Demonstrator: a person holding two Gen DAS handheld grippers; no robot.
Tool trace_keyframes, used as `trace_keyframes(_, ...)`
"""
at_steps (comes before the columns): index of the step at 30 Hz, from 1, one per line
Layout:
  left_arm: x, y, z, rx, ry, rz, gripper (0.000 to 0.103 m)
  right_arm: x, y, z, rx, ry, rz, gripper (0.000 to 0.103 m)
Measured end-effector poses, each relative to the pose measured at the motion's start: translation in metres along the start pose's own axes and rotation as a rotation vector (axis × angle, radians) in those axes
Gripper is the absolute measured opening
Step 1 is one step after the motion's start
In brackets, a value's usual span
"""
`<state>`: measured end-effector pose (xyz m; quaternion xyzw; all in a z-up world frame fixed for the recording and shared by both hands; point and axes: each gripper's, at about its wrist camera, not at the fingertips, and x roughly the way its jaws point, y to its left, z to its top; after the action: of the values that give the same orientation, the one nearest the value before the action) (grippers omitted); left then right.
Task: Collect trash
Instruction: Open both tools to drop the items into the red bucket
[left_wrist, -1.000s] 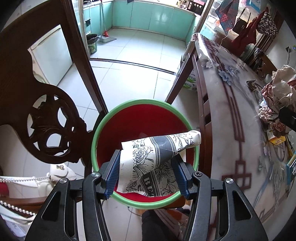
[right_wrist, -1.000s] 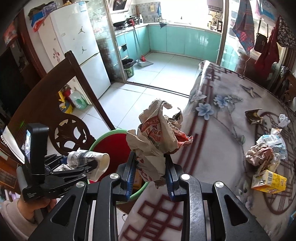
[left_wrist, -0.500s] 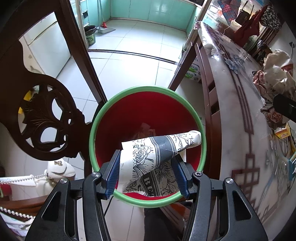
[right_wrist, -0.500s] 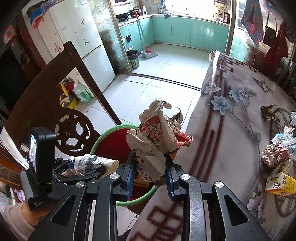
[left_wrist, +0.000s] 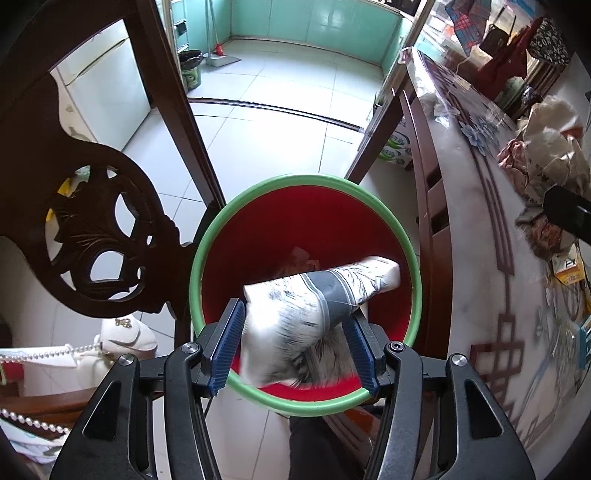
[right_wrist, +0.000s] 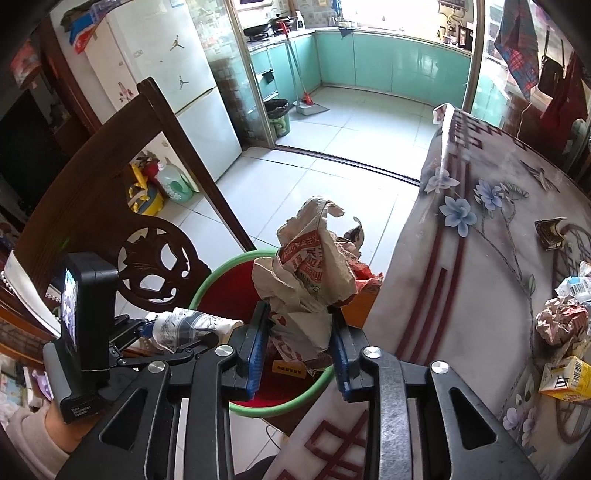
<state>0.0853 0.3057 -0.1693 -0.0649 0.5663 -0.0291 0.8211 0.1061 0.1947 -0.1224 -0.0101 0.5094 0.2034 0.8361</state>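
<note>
**Two pieces of trash over the red bin, beside a cluttered table**

Tiled floor (right_wrist: 332, 147), pale and glossy, running back to a kitchen with turquoise cabinets (right_wrist: 388, 70). White fridge (right_wrist: 162, 74) at the left, a broom and dustpan (right_wrist: 306, 99) and a small dark waste bin (right_wrist: 277, 110) near the doorway. Carved dark wooden chair back (left_wrist: 92, 229) just left of the red bin with green rim (left_wrist: 306, 181), the bin tucked against the table edge.

Table (right_wrist: 480, 258) under a glossy cloth printed with blue flowers and red lines. Still lying on it at the right: a crumpled wad (right_wrist: 561, 321), a yellow carton (right_wrist: 565, 380), a small dark wrapper (right_wrist: 550, 232).

Left gripper (left_wrist: 295, 343) clamped on a rolled printed paper cup (left_wrist: 314, 302), held directly above the bin's mouth; cup blurred.

Right gripper (right_wrist: 299, 350) over the bin's near rim, jaws just widened, crumpled brown paper bag (right_wrist: 310, 273) between them; left pad clear of the paper, contact at the right pad hard to tell.

Sleeved hand (right_wrist: 44, 432) on the left gripper's handle, low in the right wrist view.
</note>
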Motion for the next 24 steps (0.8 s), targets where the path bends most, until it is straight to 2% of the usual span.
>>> trace_keyframes(3,-0.003,0.001,0.0,-0.007,-0.013,0.003,0.058,-0.001,0.0,0.0,-0.002,-0.005,0.001,0.037)
trace_keyframes(10,-0.007,-0.002,-0.002,-0.008,-0.025,0.001,0.061,-0.011,0.001,-0.001,-0.005,-0.022,0.014,0.037)
trace_keyframes(13,-0.009,-0.004,-0.003,-0.01,-0.034,0.003,0.065,-0.015,0.0,-0.002,-0.004,-0.026,0.017,0.037)
trace_keyframes(24,-0.019,-0.022,-0.006,0.005,-0.056,-0.006,0.066,-0.037,-0.016,-0.012,0.019,-0.049,0.0,0.038)
